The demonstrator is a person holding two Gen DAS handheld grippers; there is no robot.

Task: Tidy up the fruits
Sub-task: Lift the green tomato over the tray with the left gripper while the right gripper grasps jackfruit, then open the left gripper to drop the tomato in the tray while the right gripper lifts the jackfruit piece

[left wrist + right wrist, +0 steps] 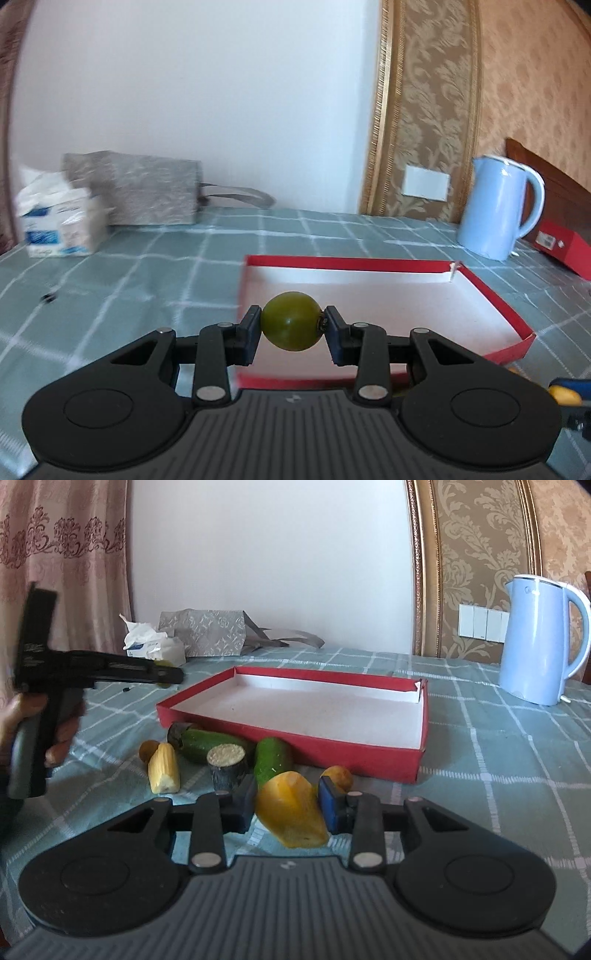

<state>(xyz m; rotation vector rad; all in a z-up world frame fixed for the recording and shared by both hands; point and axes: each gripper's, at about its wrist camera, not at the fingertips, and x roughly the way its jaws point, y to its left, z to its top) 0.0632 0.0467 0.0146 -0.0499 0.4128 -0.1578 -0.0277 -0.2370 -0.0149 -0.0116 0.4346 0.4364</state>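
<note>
Tilting both grippers slightly downward, you pinch the green fruit in the left gripper jaws above the red box, while the right gripper jaws clamp the yellow fruit, its underside hidden.

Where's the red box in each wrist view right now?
Left wrist: red box at centre-right, just beyond the gripped green fruit.
Right wrist: red box at centre, behind the vegetables.
Shared landmark: blue kettle, right of the box.

Black linkage tongs, silver rivets, ribbed grey body, seemingly dark-blue pads.
</note>
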